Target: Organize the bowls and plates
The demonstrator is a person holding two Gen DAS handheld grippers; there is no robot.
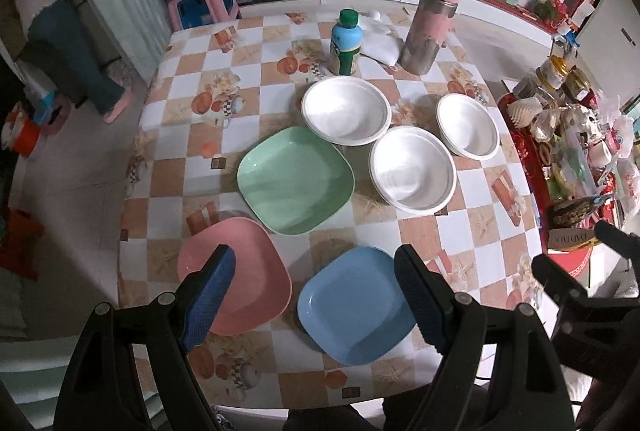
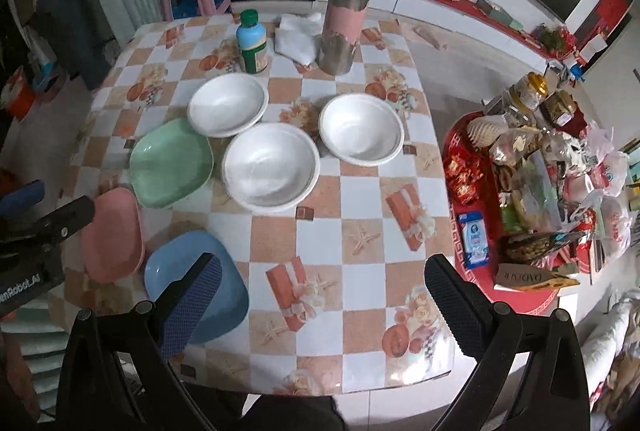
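Left wrist view looks down over my left gripper (image 1: 314, 259), whose blue-padded fingers (image 1: 208, 295) stand wide apart and hold nothing, hovering above the near edge of the checkered surface (image 1: 192, 71). Under the left finger lies the pink plate (image 1: 256, 271), and between the fingers sits the blue plate (image 1: 352, 307), the two near each other but apart. Farther in, the green plate (image 1: 296, 179) rests flat, its far corner touching or perhaps slipping just under the far-left white bowl (image 1: 346, 109); the angle makes that hard to settle. The middle white bowl (image 1: 413, 169) sits just right of the green plate, and the right white bowl (image 1: 467, 126) lies beyond it, close to its rim. At the far side stand a green-capped bottle (image 1: 345, 45) and a pink-and-steel flask (image 1: 432, 27), with a white cloth (image 1: 380, 39) between them. Right wrist view shows my right gripper (image 2: 322, 269) also spread wide and empty, held above the near right part of the surface, its left finger over the blue plate (image 2: 224, 295). From here the three bowls, far-left (image 2: 228, 104), middle (image 2: 271, 166) and right (image 2: 361, 129), form a loose triangle, with the green plate (image 2: 170, 163) and pink plate (image 2: 114, 233) to their left. A red tray (image 2: 460, 199) heaped with wrapped snacks sits off the right side.
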